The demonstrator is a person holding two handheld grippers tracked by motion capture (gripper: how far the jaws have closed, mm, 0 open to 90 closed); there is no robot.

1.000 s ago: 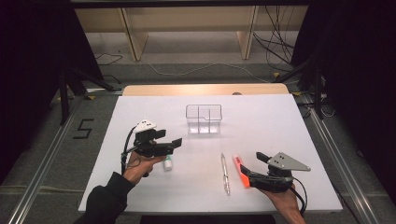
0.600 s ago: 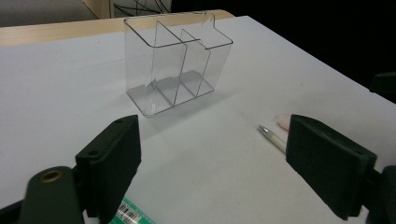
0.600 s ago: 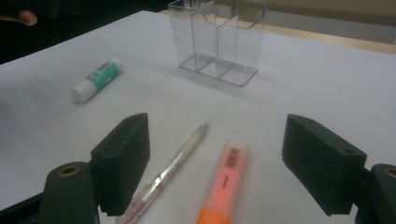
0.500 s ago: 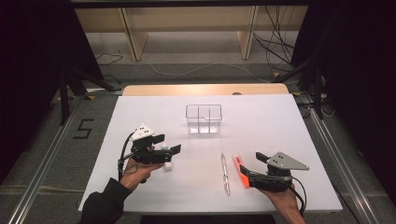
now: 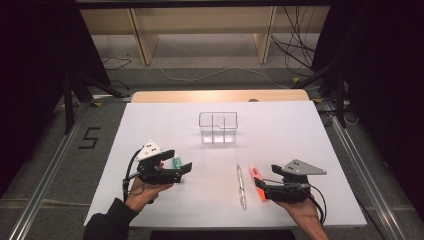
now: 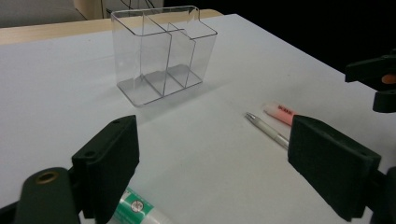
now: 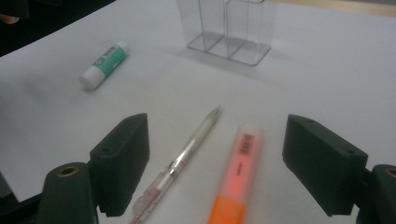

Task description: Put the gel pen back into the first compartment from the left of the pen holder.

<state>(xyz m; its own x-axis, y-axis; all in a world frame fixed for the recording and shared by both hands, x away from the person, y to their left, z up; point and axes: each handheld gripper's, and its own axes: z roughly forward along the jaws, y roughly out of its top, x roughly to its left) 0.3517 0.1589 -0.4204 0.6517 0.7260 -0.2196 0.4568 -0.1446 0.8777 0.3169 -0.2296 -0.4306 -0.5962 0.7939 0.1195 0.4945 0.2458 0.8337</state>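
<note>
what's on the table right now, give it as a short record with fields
surface: white table
organiser: clear organiser, upright at the far middle, compartments bare
glue stick: green and white glue stick, lying flat by the left gripper's jaws
pen: clear pen, lying flat near the middle front
highlighter: orange highlighter, lying beside the pen, apart from it
left gripper: left gripper, jaws open, low over the glue stick
right gripper: right gripper, jaws open, pen and highlighter between them
</note>
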